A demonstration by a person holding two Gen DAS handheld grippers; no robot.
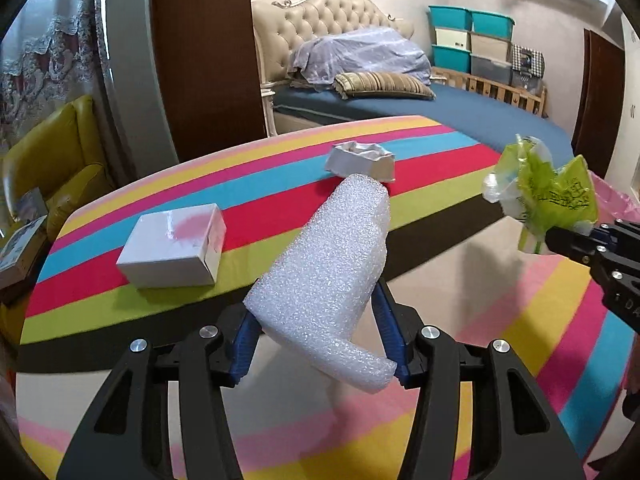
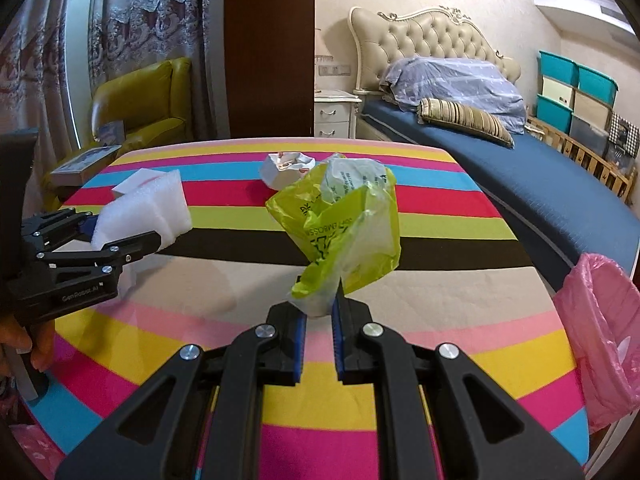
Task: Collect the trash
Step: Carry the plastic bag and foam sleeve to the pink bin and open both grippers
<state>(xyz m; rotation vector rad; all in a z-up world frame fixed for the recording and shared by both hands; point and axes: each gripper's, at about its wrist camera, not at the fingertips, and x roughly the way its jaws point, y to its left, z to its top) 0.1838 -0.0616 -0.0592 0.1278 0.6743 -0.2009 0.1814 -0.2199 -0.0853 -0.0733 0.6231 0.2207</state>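
My left gripper (image 1: 316,308) is shut on a white foam piece (image 1: 328,264), held up over the near edge of the striped table (image 1: 420,168). In the right wrist view that gripper (image 2: 120,236) and the foam (image 2: 140,208) are at the left. My right gripper (image 2: 320,308) is shut on a crumpled green plastic bag (image 2: 344,224); the left wrist view shows this gripper (image 1: 560,240) and the bag (image 1: 552,196) at the right. A white box (image 1: 172,244) and a crumpled white carton (image 1: 360,162) lie on the table.
A bin lined with a pink bag (image 2: 600,340) stands at the right, beside the bed (image 2: 540,184). A yellow armchair (image 2: 148,108) and a flat box (image 2: 84,164) are beyond the table's left end. A hand (image 2: 36,340) holds the left gripper's grip.
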